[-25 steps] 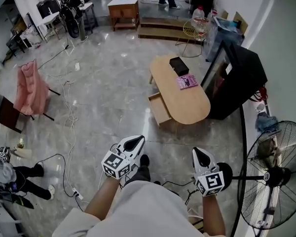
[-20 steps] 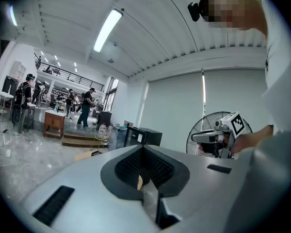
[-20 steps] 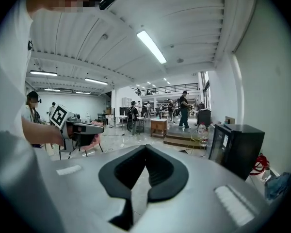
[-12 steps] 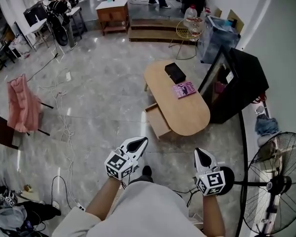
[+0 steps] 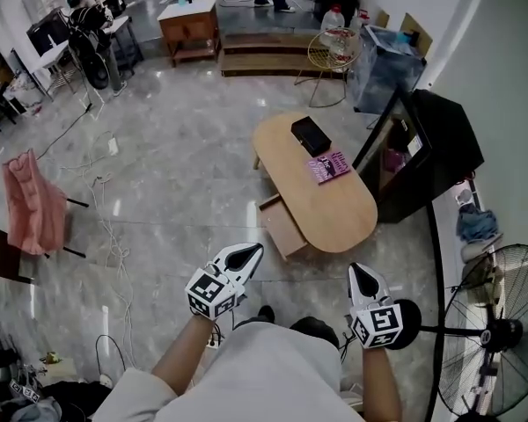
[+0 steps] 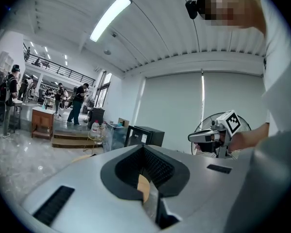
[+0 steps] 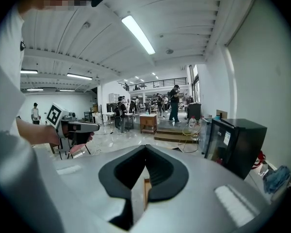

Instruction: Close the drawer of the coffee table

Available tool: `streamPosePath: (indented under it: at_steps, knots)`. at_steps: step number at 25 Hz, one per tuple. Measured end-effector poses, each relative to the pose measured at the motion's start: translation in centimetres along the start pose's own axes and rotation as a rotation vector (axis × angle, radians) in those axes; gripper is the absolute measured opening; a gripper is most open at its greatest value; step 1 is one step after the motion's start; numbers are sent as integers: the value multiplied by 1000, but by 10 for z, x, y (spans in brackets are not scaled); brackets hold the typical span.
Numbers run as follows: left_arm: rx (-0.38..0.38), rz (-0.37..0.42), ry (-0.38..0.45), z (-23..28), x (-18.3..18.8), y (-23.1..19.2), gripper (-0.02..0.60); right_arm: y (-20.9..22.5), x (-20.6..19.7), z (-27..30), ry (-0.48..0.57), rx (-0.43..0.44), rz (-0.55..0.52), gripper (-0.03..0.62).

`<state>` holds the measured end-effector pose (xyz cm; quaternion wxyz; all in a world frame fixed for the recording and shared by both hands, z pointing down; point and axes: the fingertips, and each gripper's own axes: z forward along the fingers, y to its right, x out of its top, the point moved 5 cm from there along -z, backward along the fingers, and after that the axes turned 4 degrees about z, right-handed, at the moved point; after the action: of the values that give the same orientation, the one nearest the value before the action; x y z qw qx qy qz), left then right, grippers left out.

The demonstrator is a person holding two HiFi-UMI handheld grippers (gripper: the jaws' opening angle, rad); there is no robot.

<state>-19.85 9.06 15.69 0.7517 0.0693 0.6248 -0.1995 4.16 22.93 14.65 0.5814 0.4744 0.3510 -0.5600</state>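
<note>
The left tool and right tool are both pressed together, empty, near the table; its drawer stands open.

A black cabinet stands at right, a fan nearer on the same side, and a blue cloth lies between them. A pink cloth hangs at left beside loose cables. A wooden desk stands far back.
</note>
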Motion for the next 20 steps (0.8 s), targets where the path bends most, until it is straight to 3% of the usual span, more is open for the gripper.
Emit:
streamPosePath:
  at_steps: [9,20]
  knots:
    - [17,-31,-30,36,-11,-19,6,30,1,43,-38,46,-4,11]
    - [129,-58,20,113,6,-29,6,115,37,108,-21,183,-48,11]
